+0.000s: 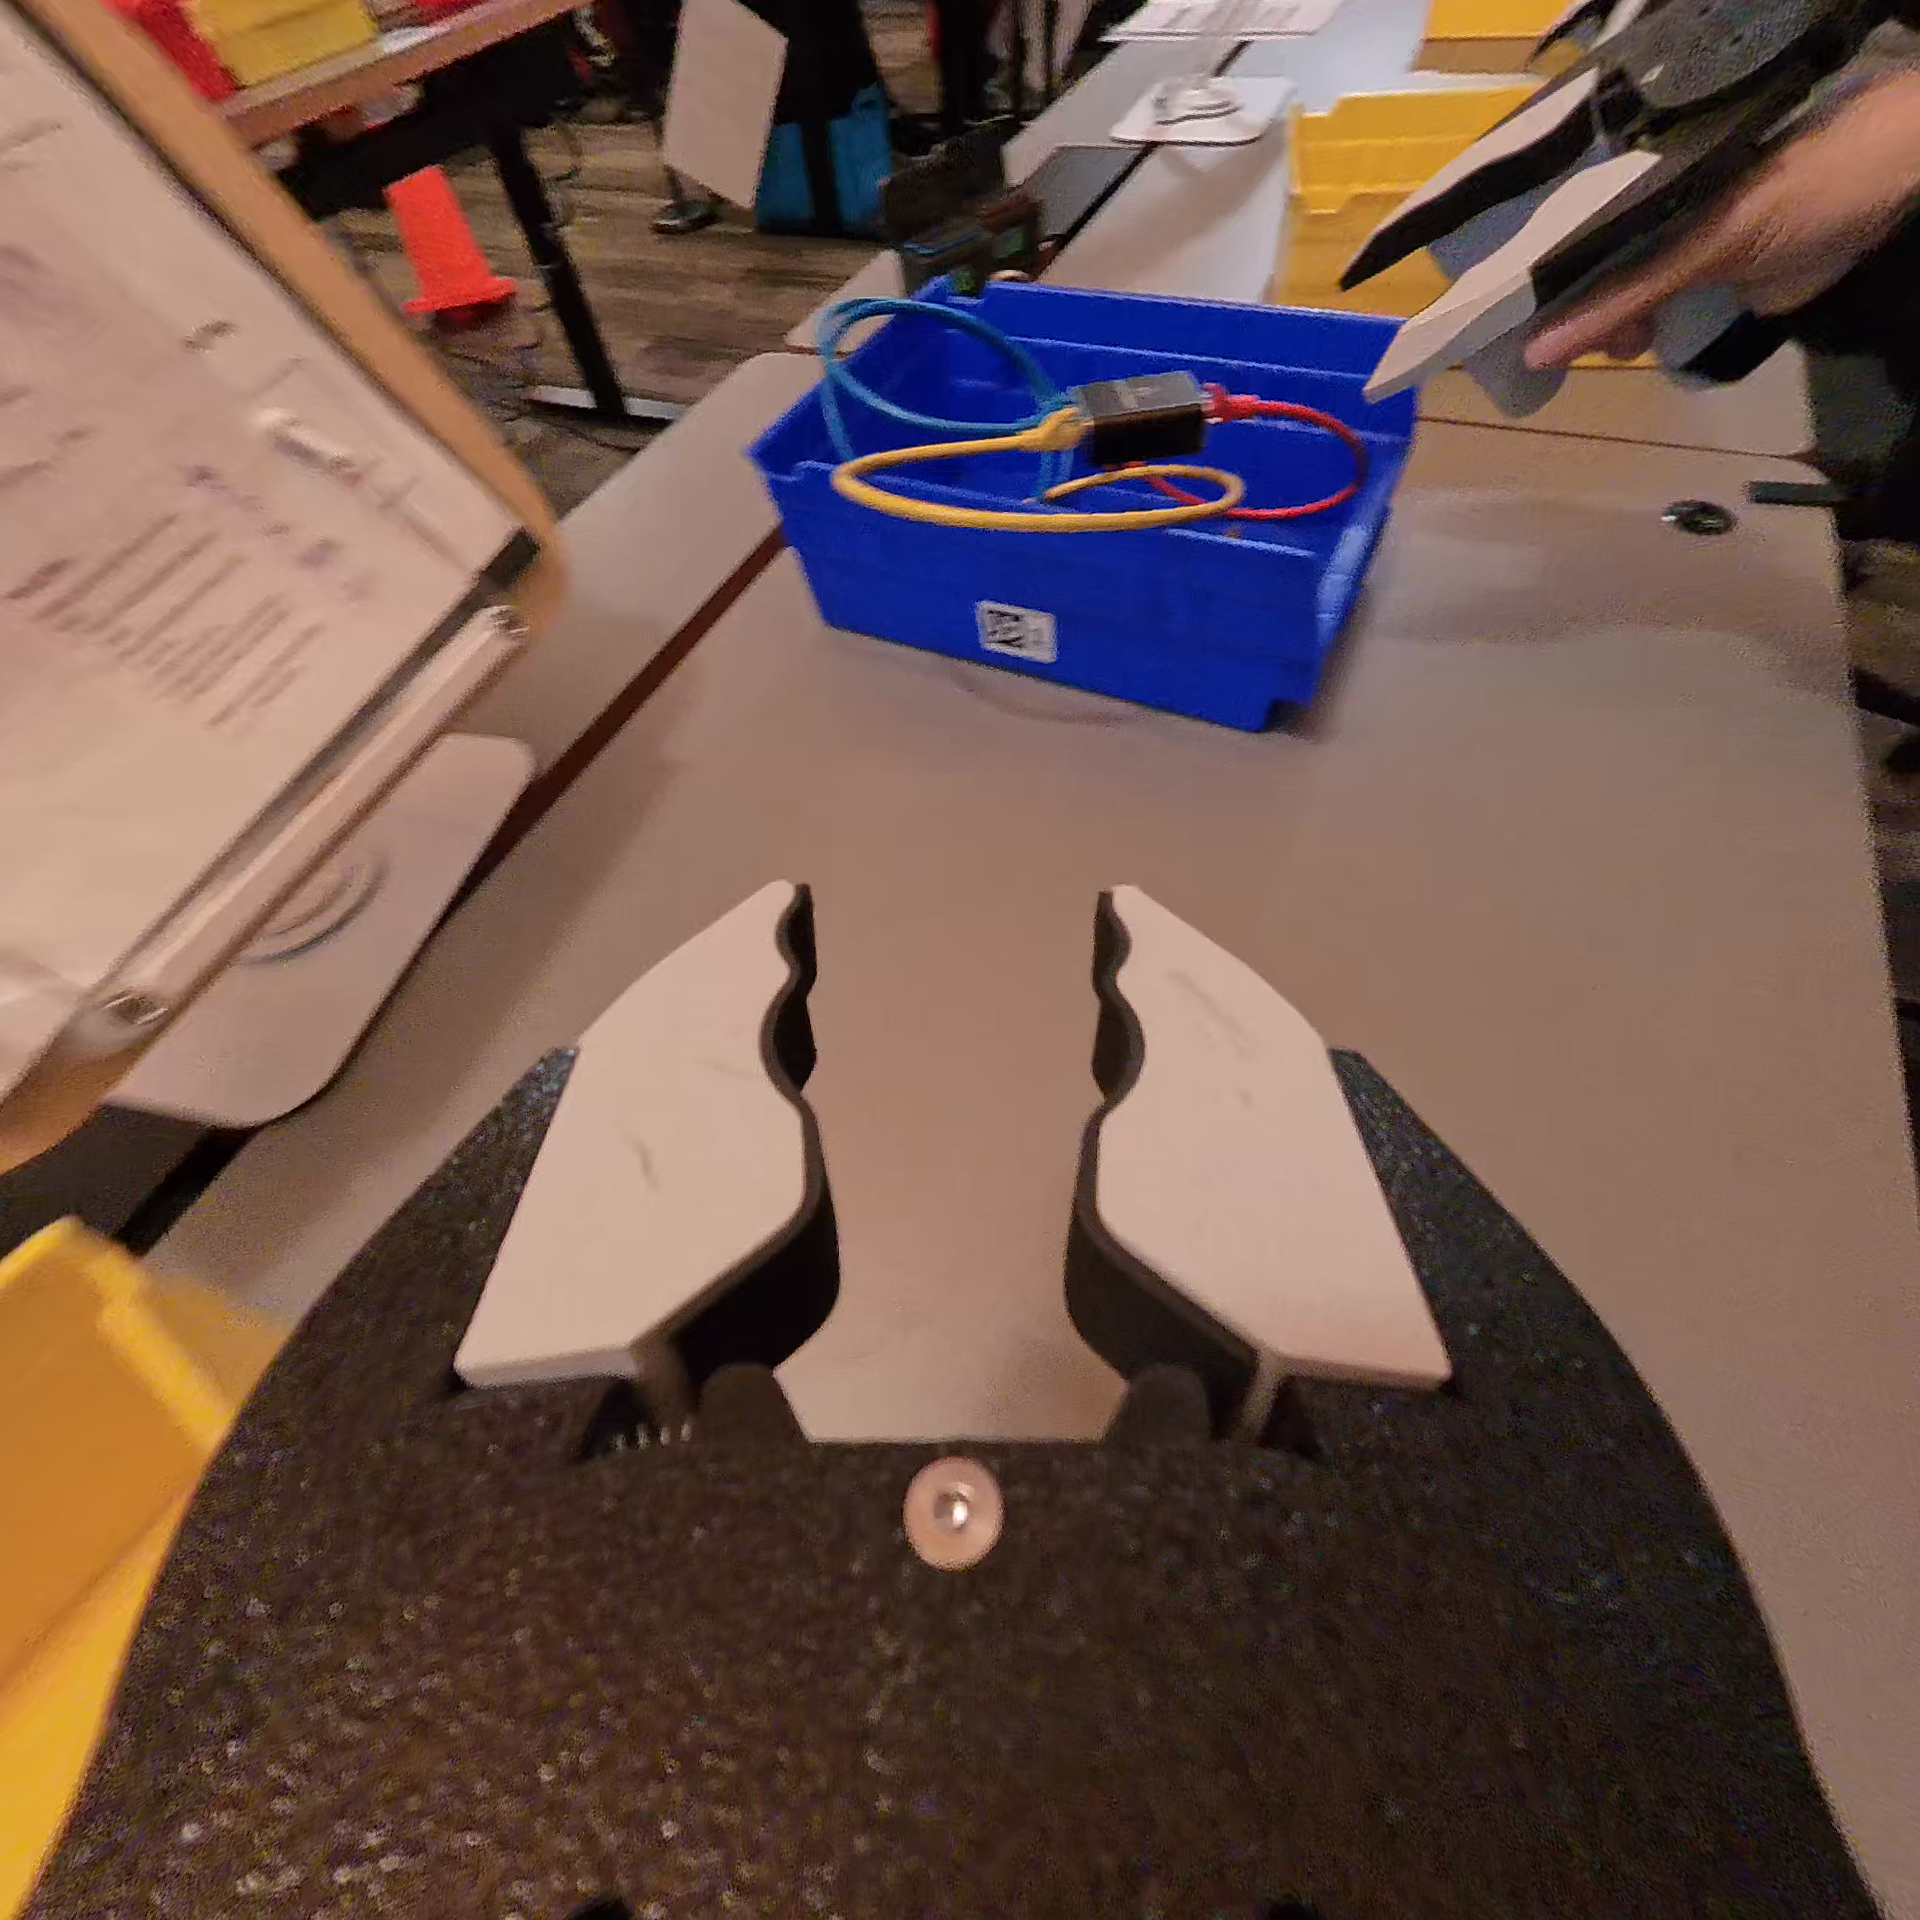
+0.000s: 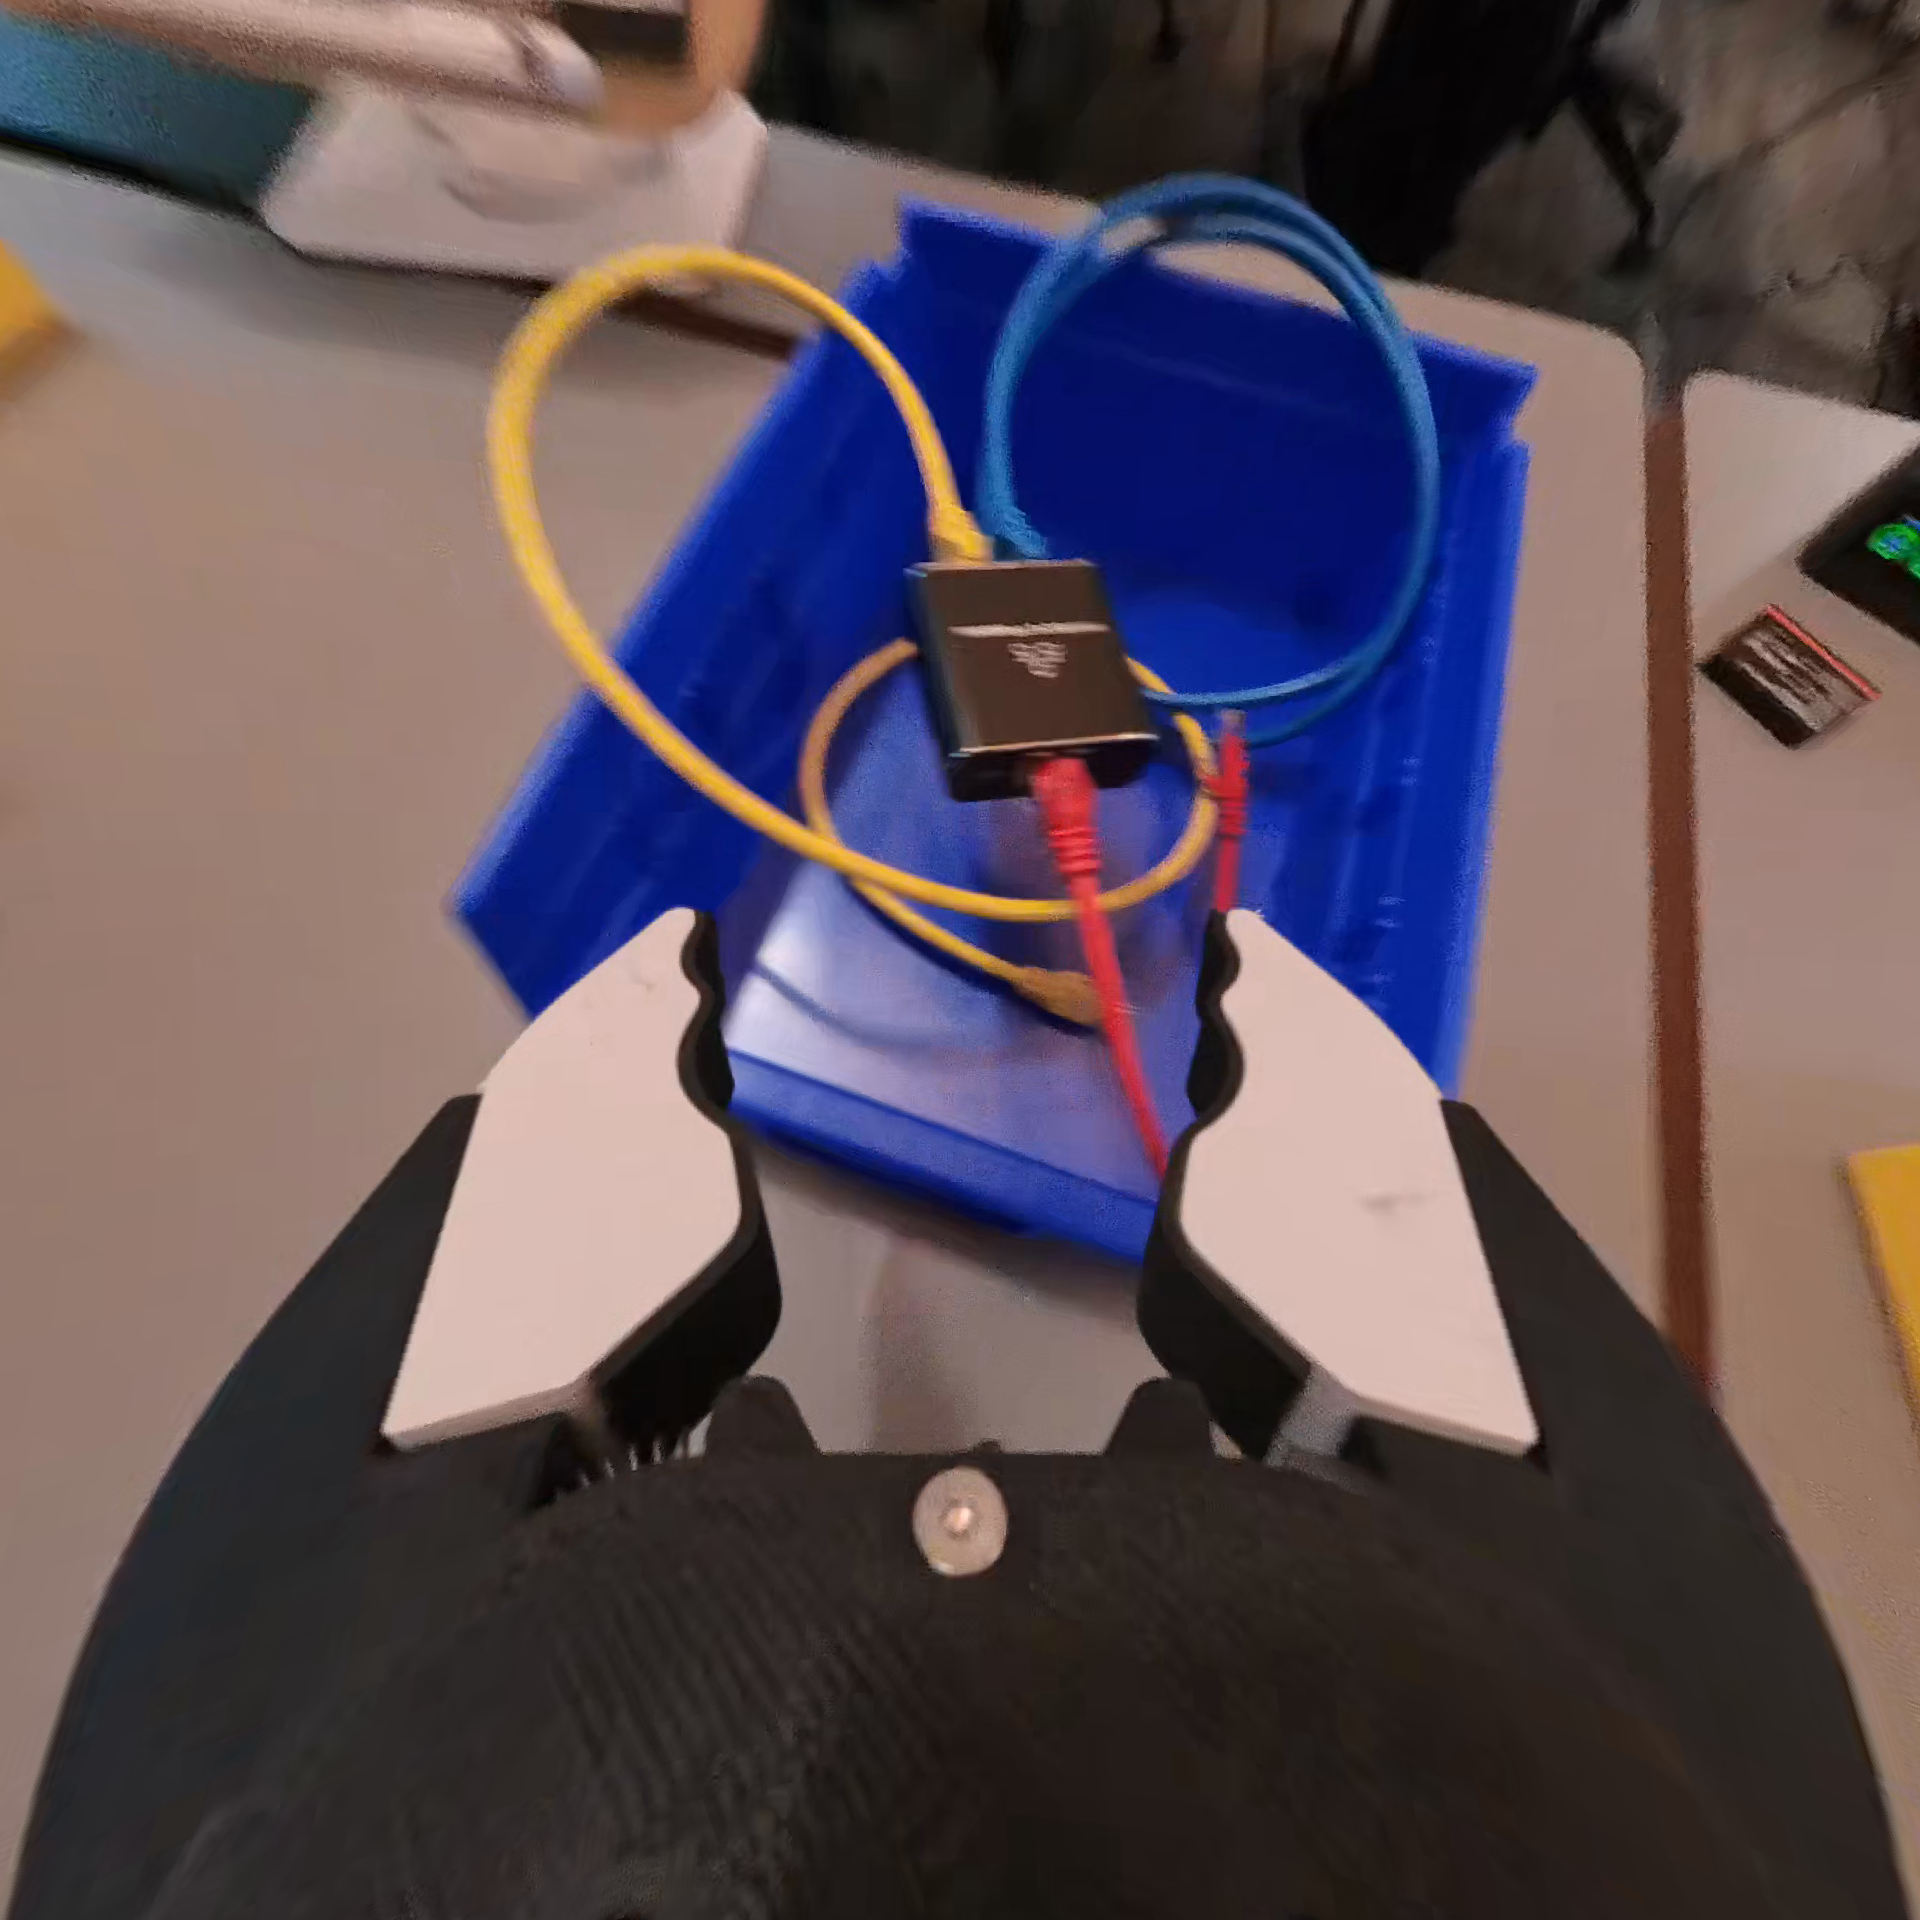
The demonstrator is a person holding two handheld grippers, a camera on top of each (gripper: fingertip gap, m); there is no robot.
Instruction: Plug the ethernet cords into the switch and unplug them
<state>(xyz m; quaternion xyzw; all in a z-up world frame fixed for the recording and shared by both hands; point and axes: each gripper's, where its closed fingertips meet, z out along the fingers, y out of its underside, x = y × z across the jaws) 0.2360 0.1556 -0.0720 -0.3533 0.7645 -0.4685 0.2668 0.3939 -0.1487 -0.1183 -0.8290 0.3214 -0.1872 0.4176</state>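
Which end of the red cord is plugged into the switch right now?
One end is in: a red cord plug sits in the switch near face. Its other plug hangs free beside it, inside the blue bin.

Grey tables [image 1: 1455, 831] stand over wood-look floor [image 1: 665, 281], an orange cone [image 1: 447, 239] beyond.

**Plastic, speckled foam-like black and a matt tabletop**

The left gripper [image 1: 954, 904] has a rough, speckled black body and smooth, matt pale finger plates; a shiny metal screw [image 1: 953, 1512] sits at 6 o'clock of the gap. The table [image 1: 1455, 883] looks smooth, matt grey laminate. At 12 o'clock, the blue bin [image 1: 1091, 613] is glossy moulded plastic. The switch [image 2: 1023, 665] has a dark, faintly sheened casing. The right gripper [image 2: 961, 925] body looks finely ribbed, matt black.
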